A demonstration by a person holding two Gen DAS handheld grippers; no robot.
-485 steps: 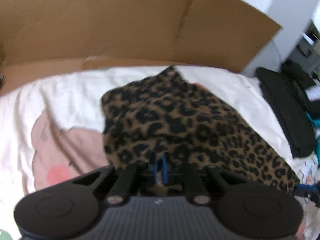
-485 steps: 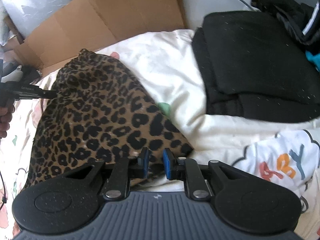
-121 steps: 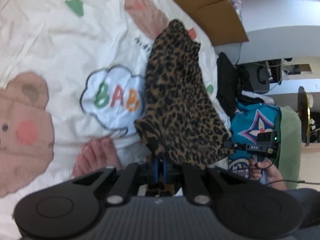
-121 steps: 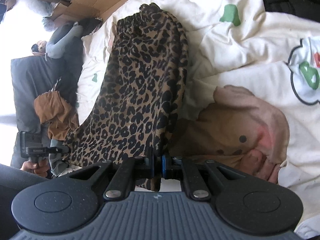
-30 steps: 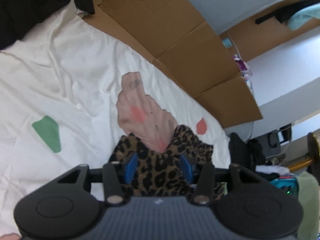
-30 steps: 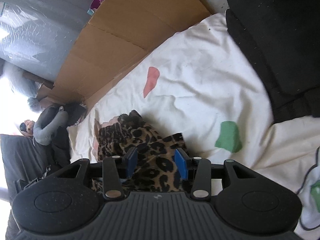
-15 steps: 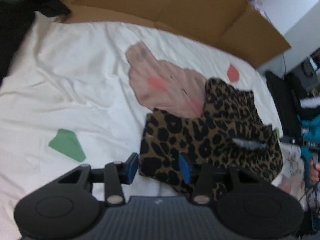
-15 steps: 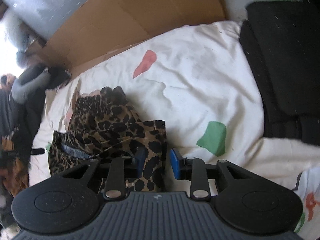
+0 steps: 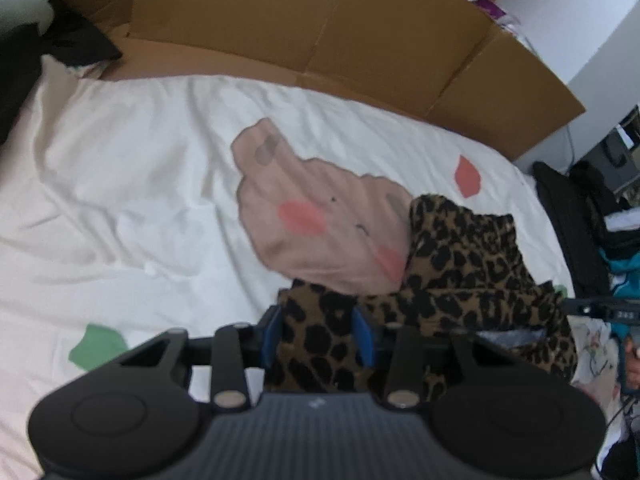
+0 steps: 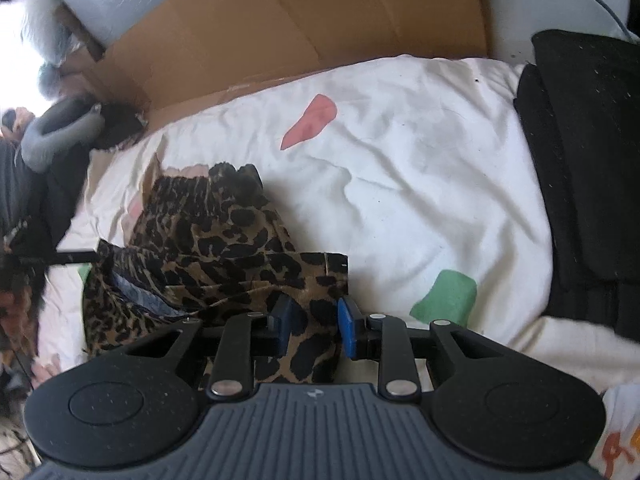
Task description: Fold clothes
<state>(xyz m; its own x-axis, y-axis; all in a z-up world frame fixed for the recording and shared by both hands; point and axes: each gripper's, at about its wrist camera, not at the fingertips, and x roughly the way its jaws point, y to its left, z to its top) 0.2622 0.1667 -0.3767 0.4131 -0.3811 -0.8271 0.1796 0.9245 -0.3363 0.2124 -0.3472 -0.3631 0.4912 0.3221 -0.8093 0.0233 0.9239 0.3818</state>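
The left gripper (image 9: 318,334) has a fold of the leopard-print garment (image 9: 472,268) between its blue pads (image 9: 271,336), and its jaws are closing on that cloth, the pads at either flank of the fold; whether they already press it I cannot tell for sure, though the cloth fills the gap. The right gripper (image 10: 312,326) stands narrower, its jaws about halfway in with another edge of the same garment (image 10: 224,240) between its blue pads (image 10: 348,326), the fabric lying against the left pad and a sliver of space showing beside the right one. The garment lies bunched and partly doubled over on the white bedsheet (image 9: 120,184), covering one edge of the pink bear print (image 9: 320,216) on that sheet. Beyond the garment the sheet carries a red patch (image 10: 310,120) and, beside the garment, a green patch (image 10: 444,296). Flattened brown cardboard (image 9: 360,28) stands along the far edge of the sheet, and a stack of folded black clothes (image 10: 588,168) sits at the sheet's side. In the lower corner of the right wrist view, orange printed letters (image 10: 616,450) show on the sheet, too cut off to read
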